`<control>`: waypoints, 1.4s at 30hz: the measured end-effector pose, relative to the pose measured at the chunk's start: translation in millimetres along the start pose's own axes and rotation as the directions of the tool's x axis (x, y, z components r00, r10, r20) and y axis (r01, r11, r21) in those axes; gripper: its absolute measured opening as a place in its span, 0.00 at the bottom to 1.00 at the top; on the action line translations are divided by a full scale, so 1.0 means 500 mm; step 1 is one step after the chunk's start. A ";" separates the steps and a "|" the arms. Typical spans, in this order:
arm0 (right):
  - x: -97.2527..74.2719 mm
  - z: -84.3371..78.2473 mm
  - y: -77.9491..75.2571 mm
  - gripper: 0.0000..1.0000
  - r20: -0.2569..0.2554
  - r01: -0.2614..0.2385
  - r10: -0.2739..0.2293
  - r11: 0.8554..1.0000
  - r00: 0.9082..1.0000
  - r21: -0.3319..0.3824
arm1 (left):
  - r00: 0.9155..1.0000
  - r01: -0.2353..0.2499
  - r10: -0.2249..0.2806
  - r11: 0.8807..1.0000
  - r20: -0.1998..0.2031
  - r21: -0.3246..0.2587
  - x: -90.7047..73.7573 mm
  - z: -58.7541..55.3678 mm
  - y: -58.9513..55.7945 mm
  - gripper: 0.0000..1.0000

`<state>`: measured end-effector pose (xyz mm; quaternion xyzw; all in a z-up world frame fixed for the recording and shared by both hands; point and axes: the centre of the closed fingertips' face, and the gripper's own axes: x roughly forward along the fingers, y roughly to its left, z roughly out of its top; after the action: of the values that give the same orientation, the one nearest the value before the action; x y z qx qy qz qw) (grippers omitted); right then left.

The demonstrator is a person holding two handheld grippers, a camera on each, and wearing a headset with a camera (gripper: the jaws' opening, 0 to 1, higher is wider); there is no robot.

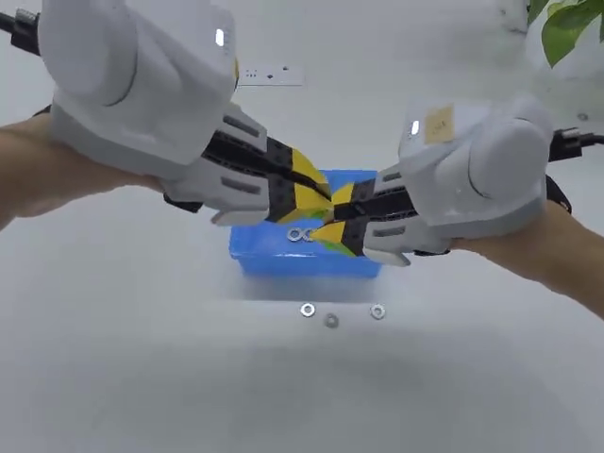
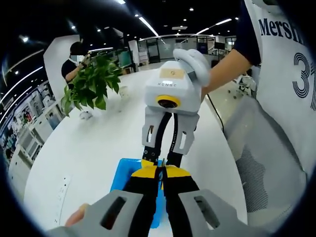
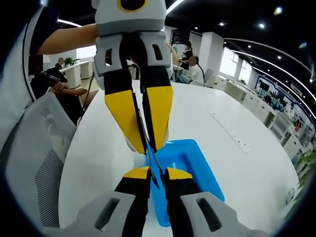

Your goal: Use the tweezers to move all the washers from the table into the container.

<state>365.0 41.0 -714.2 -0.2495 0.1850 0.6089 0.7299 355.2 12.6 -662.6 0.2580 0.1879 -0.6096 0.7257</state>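
Above a blue container (image 1: 283,260) my two grippers meet tip to tip. The left gripper (image 1: 321,194) comes in from the upper left and the right gripper (image 1: 336,225) from the right. In the right gripper view thin metal tweezers (image 3: 147,143) run from between the left gripper's yellow jaws down into my right gripper (image 3: 157,174). Both pairs of jaws look shut on the tweezers. Two washers (image 1: 300,234) lie inside the container. Three more washers (image 1: 308,310) (image 1: 331,322) (image 1: 377,311) lie on the white table just in front of it.
A white power strip (image 1: 270,75) lies on the table beyond the container. A potted plant (image 1: 564,24) stands at the far right corner. A mesh office chair (image 3: 34,163) stands by the table edge, and people sit at desks in the background.
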 end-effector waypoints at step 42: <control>0.038 -0.053 0.120 0.11 -0.069 -0.181 0.177 0.982 0.982 -0.052 | 0.996 0.042 -0.048 0.995 -0.068 -0.091 0.005 -0.065 -0.101 0.07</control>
<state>310.7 48.6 -755.0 -0.2726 0.2123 0.6690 0.6581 307.6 24.1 -697.1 0.2421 0.2464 -0.6072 0.7156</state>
